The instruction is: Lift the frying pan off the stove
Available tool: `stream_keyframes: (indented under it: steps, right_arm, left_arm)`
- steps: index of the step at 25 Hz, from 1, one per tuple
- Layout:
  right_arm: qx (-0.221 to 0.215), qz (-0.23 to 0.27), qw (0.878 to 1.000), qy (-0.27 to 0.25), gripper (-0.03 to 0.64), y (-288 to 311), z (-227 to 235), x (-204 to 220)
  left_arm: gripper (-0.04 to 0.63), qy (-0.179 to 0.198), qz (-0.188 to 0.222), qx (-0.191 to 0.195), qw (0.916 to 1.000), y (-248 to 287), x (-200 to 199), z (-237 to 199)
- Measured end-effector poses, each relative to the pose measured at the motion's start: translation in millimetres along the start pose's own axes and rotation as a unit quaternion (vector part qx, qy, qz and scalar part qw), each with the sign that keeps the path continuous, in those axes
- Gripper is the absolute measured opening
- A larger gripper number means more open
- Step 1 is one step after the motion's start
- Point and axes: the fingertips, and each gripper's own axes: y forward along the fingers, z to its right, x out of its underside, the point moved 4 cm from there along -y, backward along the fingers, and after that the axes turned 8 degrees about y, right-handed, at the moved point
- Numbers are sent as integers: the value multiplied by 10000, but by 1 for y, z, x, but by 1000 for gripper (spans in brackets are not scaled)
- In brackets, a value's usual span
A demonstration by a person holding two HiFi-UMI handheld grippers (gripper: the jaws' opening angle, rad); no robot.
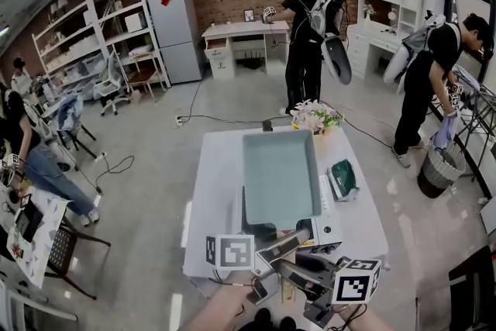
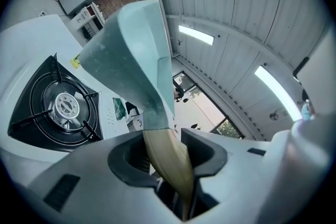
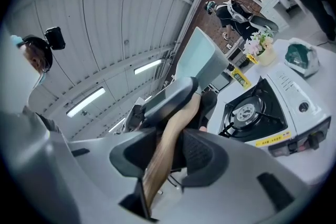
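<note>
Frying pan (image 1: 280, 176) hung in the air above the stove (image 1: 332, 227), clear of the burner (image 2: 65, 105), at twelve o'clock from both grippers. Jaws of the left gripper (image 2: 169, 157) and the right gripper (image 3: 176, 150) were each part-open, clamped on its wooden handle (image 3: 173, 128).

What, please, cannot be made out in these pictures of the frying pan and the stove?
- Head view: the frying pan hides most of the stove's burner; the left gripper and right gripper cover most of its handle.
- Right gripper view: the left gripper blocks much of the frying pan.
- Right gripper view: the stove's yellow label is too small to read.
</note>
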Motion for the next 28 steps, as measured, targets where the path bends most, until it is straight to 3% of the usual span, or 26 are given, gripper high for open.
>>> stream_keyframes:
  steps: [28]
  right_arm:
    - [-66,86,9998,-173,141,-2,-19,2]
  left_arm:
    - [153,302,70,133,9994,-9,-6,21]
